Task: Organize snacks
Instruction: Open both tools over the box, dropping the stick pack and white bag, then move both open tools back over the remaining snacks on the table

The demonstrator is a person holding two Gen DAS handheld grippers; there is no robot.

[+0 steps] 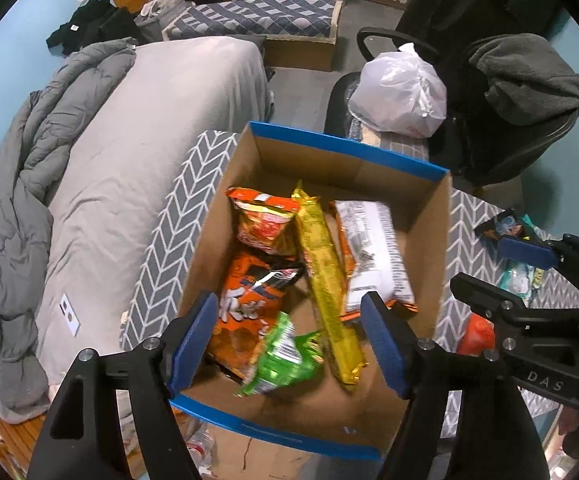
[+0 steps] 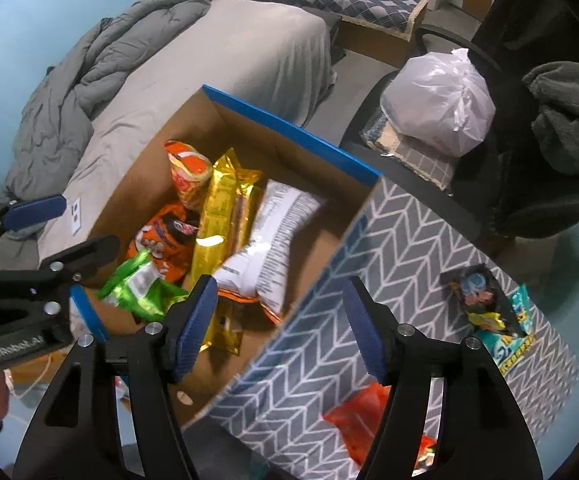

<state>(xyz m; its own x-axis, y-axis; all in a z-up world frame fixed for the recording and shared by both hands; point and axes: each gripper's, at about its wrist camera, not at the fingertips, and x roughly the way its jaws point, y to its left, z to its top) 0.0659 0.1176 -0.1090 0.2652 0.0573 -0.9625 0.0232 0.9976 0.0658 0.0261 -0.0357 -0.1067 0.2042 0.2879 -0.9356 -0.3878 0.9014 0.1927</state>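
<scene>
Both the left gripper (image 1: 289, 340) and right gripper (image 2: 277, 326) hover with jaws open and empty above the box (image 1: 369, 156) of snack bags (image 1: 325, 276).

Over at nine o'clock there's the bed (image 1: 161, 128), grey sheet pulled flat, and a rumpled grey comforter (image 1: 29, 168) heaped along its far side against the blue wall. Up at twelve, a low bench with a navy diamond-pattern cushion (image 1: 265, 16) sits on the floor, wooden furniture behind it. At eleven, dark clothes (image 1: 85, 24) lie piled against the wall. Swing to two o'clock: a black office chair (image 1: 501, 152) carrying a knotted white plastic bag (image 1: 401, 92) on its seat, with a grey fleece blanket (image 1: 529, 80) draped over its arm. Grey chevron-patterned cloth (image 2: 409, 240) covers the surface in the foreground.
</scene>
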